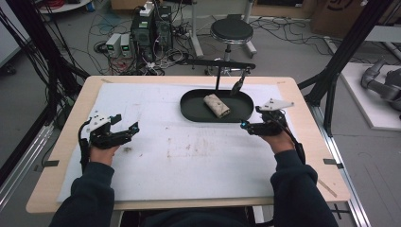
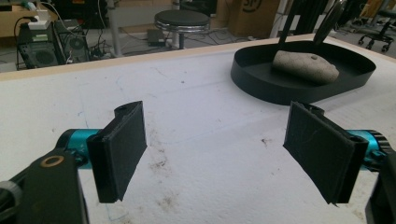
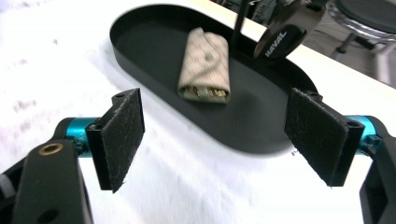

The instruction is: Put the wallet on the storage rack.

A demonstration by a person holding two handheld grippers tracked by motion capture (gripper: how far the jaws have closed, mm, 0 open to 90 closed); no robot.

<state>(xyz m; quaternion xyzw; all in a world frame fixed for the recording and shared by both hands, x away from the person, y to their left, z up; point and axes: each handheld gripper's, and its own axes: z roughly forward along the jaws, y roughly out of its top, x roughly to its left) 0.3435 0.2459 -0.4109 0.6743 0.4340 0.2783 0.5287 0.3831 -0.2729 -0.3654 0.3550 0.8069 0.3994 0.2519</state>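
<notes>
Both my grippers, left (image 1: 134,126) and right (image 1: 244,124), are standing wide open, gripping nothing; the wrap (image 1: 217,105) is lying in the black tray (image 1: 189,105), far right.

Dim, soft-focus high view with murky floor, white table cover (image 1: 189,156) brightest, overexposed glare on it in right gripper view, slight motion blur there, faint shadows

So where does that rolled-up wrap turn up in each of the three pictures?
High view: the wrap lies in the middle of the black oval tray, at the far side of the table.
Left gripper view: upper right, the wrap in the tray.
Right gripper view: top centre, the wrap, cut end towards the camera.
Shared landmark: the tray.
</notes>
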